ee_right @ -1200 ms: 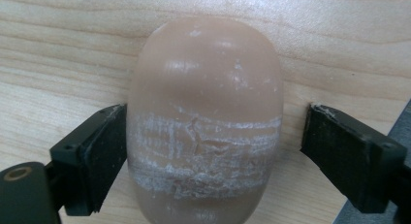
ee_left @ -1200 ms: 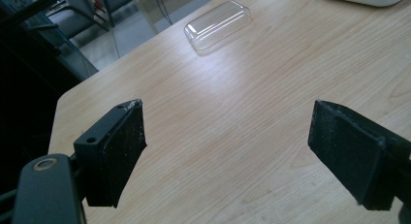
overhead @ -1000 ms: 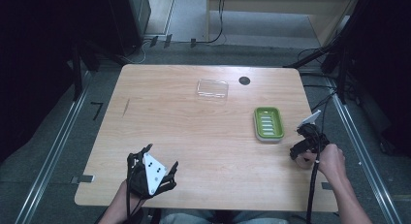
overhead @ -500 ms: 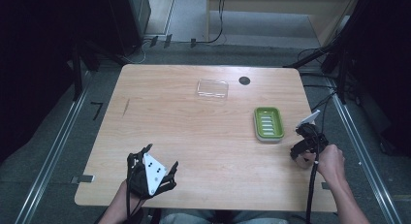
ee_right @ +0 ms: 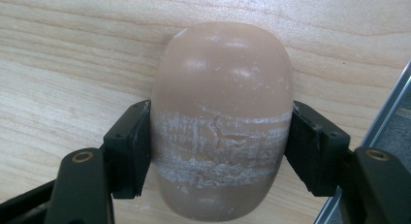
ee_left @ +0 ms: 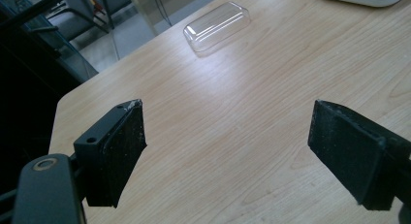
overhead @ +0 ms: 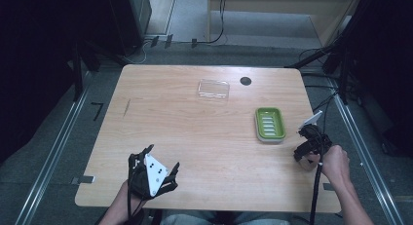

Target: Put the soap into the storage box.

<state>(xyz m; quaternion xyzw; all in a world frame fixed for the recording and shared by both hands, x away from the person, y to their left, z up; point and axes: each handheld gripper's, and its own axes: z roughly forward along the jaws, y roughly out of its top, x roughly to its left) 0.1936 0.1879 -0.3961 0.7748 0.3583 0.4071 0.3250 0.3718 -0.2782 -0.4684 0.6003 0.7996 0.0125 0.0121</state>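
Note:
A tan oval bar of soap [ee_right: 222, 88], scuffed white around its middle, lies on the wooden table [overhead: 195, 132] near the right edge. My right gripper [ee_right: 220, 151] is shut on it, one black pad on each side; from above, this gripper [overhead: 306, 156] sits just right of a green ridged soap dish [overhead: 270, 123]. My left gripper [overhead: 153, 169] hovers over the near left corner, wide open with nothing between its pads [ee_left: 121, 146]. A clear plastic lid [overhead: 213, 89] lies at the far middle, ahead of the left gripper [ee_left: 228, 151] as the clear lid [ee_left: 216, 26].
A small black round mark [overhead: 245, 81] sits just right of the lid. A metal rail [ee_right: 387, 122] runs along the table's right edge, close to the soap. Dark stands and cables surround the table.
The right hand and its gripper have shifted slightly toward the near side by the table's right edge. The left gripper has stayed put, open.

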